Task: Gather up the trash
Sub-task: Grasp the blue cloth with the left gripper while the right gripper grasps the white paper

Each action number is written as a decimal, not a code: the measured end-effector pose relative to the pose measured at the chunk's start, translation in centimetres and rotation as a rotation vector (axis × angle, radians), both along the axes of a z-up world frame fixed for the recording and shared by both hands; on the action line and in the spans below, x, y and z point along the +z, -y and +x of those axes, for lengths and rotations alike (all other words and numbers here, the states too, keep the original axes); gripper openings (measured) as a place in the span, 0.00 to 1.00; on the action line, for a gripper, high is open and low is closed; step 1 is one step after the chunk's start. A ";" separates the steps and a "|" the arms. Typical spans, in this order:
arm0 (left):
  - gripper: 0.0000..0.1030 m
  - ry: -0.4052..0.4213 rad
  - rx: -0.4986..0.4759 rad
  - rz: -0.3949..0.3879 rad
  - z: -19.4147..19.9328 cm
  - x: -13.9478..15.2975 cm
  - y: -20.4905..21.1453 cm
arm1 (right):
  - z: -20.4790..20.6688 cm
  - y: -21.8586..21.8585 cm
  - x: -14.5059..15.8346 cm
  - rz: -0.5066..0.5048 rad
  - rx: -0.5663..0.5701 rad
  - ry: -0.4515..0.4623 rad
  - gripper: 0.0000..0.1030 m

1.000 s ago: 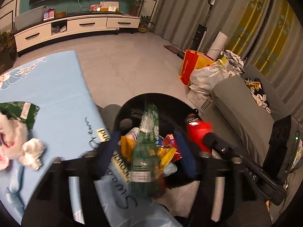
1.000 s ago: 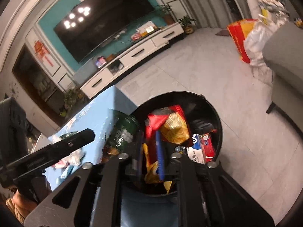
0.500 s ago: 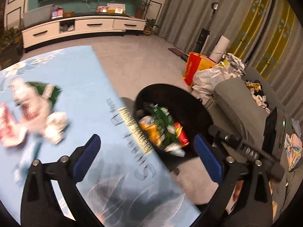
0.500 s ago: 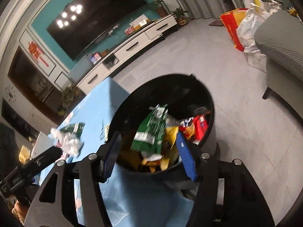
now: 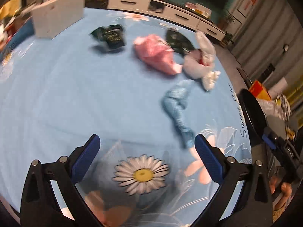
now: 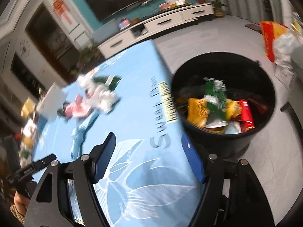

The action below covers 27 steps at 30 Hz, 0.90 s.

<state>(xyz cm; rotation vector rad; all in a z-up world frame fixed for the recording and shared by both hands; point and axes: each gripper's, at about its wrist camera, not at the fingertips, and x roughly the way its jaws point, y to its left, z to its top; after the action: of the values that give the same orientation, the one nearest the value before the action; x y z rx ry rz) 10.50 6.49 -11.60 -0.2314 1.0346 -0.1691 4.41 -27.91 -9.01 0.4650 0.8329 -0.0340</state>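
Litter (image 5: 157,56) motion-blurred on cloth (image 5: 75,94), bin (image 5: 253,113) cut off at edge

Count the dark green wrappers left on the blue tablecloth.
2: one dark green wrapper near the white box, another behind the pink bag. Blur could hide more.
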 end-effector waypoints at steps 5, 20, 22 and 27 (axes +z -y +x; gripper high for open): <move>0.97 0.018 -0.014 -0.055 -0.6 -0.3 -1.3 | 1.9 -4.4 -0.1 -0.070 0.100 -0.035 0.69; 0.97 0.078 -0.129 -0.038 3.1 -1.5 3.2 | 8.3 -7.9 -1.3 -0.169 0.195 -0.029 0.73; 0.97 0.091 -0.138 -0.035 3.7 -1.6 3.7 | 9.5 -7.7 -1.5 -0.164 0.195 -0.025 0.73; 0.96 0.107 -0.157 -0.025 5.4 -2.0 4.9 | 12.2 -7.7 -1.8 -0.180 0.211 -0.011 0.73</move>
<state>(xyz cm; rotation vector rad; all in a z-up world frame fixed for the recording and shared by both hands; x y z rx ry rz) 15.93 1.63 -13.60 -0.1621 0.9443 -0.3332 16.57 -20.17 -10.81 0.2066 0.8774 0.0834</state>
